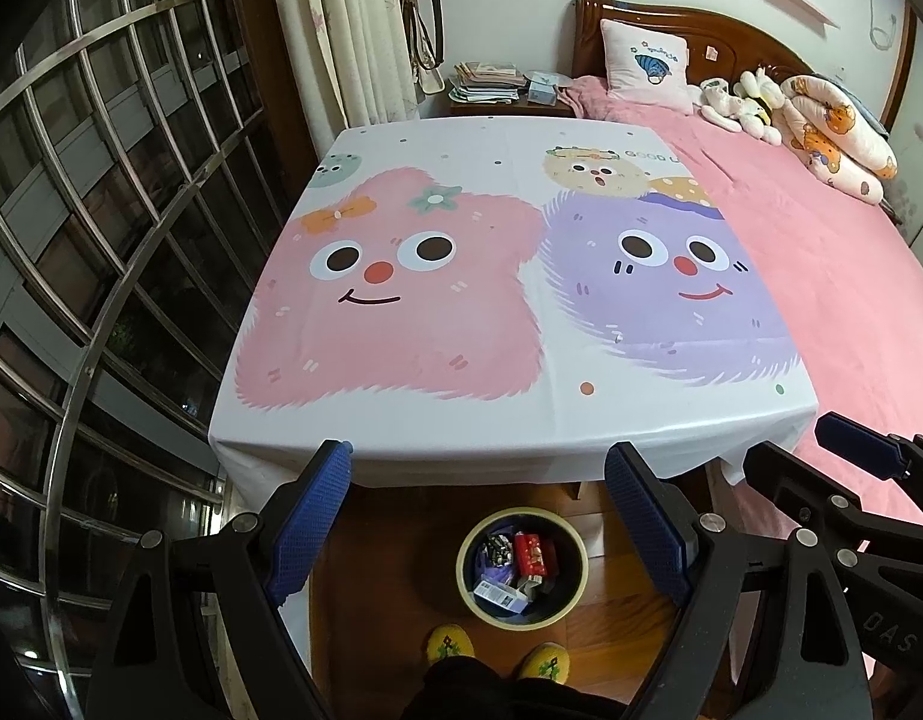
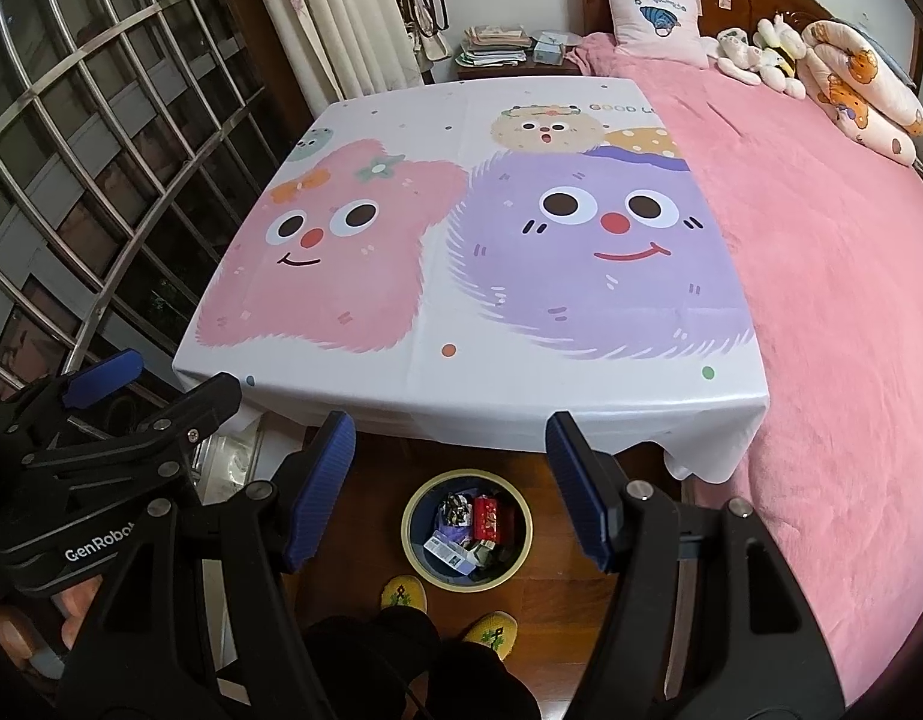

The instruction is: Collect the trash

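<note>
A round dark bin [image 1: 572, 597] with a pale rim stands on the wooden floor below the table's front edge; it also shows in the right wrist view [image 2: 515, 558]. Inside lie several pieces of trash: a red packet [image 1: 532, 553], a blue-white carton [image 1: 498, 594], dark wrappers. My left gripper [image 1: 482, 462] is open and empty, held above the bin. My right gripper [image 2: 452, 429] is open and empty, also above the bin. The table [image 1: 401, 426] carries a cartoon-print cloth with no loose items on it.
A pink bed [image 1: 821, 276] touches the table's right side, with pillows and plush toys at its head. A barred window [image 1: 101, 240] runs along the left. A nightstand [image 1: 497, 90] with papers stands behind. Yellow slippers [image 1: 452, 654] sit just before the bin.
</note>
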Demonstrator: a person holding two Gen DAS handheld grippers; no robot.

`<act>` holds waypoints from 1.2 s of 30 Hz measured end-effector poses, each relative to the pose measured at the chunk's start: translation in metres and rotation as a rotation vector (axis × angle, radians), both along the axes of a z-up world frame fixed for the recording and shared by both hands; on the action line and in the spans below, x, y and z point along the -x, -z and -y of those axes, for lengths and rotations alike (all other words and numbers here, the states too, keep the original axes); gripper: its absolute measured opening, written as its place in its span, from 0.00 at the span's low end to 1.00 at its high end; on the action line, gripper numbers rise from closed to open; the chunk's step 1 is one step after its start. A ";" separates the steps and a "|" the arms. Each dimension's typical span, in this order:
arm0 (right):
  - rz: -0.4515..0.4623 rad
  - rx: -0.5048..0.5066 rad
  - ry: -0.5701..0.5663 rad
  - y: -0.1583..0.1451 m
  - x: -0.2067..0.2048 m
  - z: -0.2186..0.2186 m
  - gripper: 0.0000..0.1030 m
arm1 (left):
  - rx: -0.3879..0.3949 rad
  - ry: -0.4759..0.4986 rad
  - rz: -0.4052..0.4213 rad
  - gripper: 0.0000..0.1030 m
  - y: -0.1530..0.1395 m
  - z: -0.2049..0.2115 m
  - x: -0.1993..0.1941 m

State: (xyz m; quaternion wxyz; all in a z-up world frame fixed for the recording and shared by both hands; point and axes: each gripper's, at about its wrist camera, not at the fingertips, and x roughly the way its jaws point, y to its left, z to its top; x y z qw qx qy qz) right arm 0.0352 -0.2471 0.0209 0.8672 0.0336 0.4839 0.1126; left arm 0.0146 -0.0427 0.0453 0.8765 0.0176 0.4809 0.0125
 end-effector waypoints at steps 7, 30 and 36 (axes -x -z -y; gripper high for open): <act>-0.003 0.021 0.026 0.002 0.002 0.010 0.62 | 0.000 0.022 -0.022 0.85 0.006 0.004 -0.007; 0.129 0.017 0.633 -0.038 0.126 0.096 0.62 | 0.047 0.494 -0.135 0.85 0.001 0.072 -0.023; 0.532 0.050 0.680 -0.144 0.192 0.070 0.65 | 0.001 0.637 -0.182 0.85 0.008 0.118 -0.017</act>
